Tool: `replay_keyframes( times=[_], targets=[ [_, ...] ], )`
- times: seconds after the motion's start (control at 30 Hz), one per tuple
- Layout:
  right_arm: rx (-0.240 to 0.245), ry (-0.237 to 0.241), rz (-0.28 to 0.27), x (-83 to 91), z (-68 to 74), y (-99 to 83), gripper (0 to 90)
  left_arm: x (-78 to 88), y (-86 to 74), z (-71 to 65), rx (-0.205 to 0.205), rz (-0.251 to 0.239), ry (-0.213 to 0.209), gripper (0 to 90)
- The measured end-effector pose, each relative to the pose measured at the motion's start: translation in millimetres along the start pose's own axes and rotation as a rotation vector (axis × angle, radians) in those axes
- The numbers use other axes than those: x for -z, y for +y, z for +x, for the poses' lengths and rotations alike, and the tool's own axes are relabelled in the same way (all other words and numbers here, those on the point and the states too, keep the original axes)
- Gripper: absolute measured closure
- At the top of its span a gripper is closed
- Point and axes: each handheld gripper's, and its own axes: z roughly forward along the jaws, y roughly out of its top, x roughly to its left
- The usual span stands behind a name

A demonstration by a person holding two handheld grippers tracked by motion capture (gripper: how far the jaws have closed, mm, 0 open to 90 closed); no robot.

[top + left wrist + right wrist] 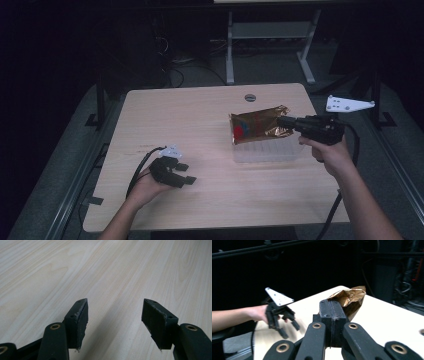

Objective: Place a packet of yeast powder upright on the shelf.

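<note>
Lying with its long axis running left to right across the high view, a gold foil bag point(259, 125) hangs right of centre in the frame, its crumpled right end pinched in the right gripper point(284, 121). The bag's red-printed left end points toward the middle of the table point(200, 115) and sags a little lower than the held end. It sits just above a clear plastic container point(265, 149) that rests on the wood directly below it; whether the bag touches the container's rim I cannot tell.

From the right gripper view, the right gripper point(332, 305) has its jaws pressed flat together, clenched on the gold foil bag point(350, 297), which juts up and away past the fingertips toward the upper right of the frame. Farther off at the left of that frame, the left gripper point(289, 329) is seen in a hand point(258, 312), its grey plate on top.

In the high view the left gripper point(186, 173) is at the lower left, held low over the wood by the person's left hand point(145, 187), well apart from the bag and the container. The left gripper view shows the left gripper point(115, 315) with its jaws spread wide, released and grasping nothing, bare pale wood grain of the table point(112, 270) between and beyond them.

A round grey grommet point(250, 97) is set in the table near its far edge, above the bag. Nothing lies between the two grippers on the tabletop. Beyond the table, at the top of the high view, stand white desk legs point(230, 50) on a dark floor.
</note>
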Motion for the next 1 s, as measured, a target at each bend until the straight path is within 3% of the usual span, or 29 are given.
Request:
replay_keyframes(
  times=[0.23,0.47,1.0],
  targets=[
    [-0.013,-0.069,-0.022,13.8,-15.2,-0.6,90.0,0.6,0.2,-0.2,-0.012,-0.008,0.014,32.1],
    [-0.034,-0.116,-0.003,20.7,-24.8,-7.2,90.0,0.3,0.3,-0.4,-0.015,-0.013,0.018,29.4],
    [-0.063,-0.117,0.038,8.9,-28.5,-24.7,90.0,-0.4,-0.1,-0.6,-0.014,-0.026,0.016,29.4]
  ],
)
